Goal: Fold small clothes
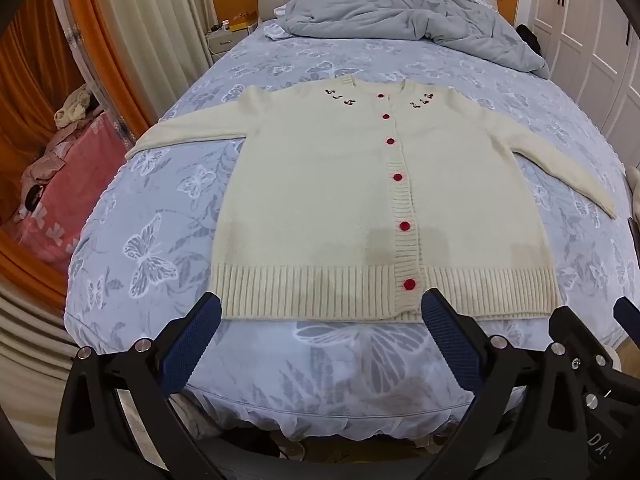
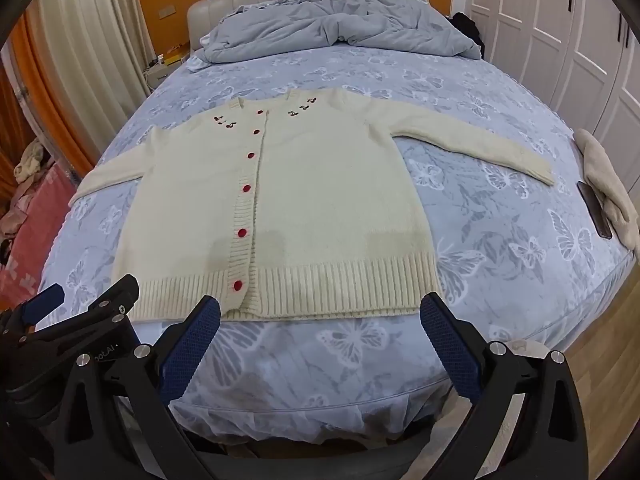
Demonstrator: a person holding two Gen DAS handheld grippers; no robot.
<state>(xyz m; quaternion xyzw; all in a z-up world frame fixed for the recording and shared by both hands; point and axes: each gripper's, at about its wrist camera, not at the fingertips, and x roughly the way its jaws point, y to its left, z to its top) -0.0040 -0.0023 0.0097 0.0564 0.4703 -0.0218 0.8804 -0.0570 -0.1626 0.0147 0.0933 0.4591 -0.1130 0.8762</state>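
A cream knit cardigan [image 1: 320, 192] with red buttons lies flat, face up and buttoned, on the blue butterfly bedspread [image 1: 160, 240], both sleeves spread out to the sides. It also shows in the right wrist view [image 2: 320, 200]. My left gripper [image 1: 320, 312] is open and empty, hovering just before the ribbed hem. My right gripper [image 2: 320, 312] is open and empty, just before the hem's right half. The right gripper shows at the right edge of the left wrist view [image 1: 592, 320]; the left gripper shows at the left in the right wrist view [image 2: 88, 300].
A crumpled grey duvet [image 1: 400, 16] lies at the head of the bed. A cream garment [image 2: 608, 184] and a dark phone [image 2: 596, 208] lie at the bed's right edge. White wardrobes [image 2: 560, 40] stand to the right, a pink-covered pile [image 1: 60, 184] to the left.
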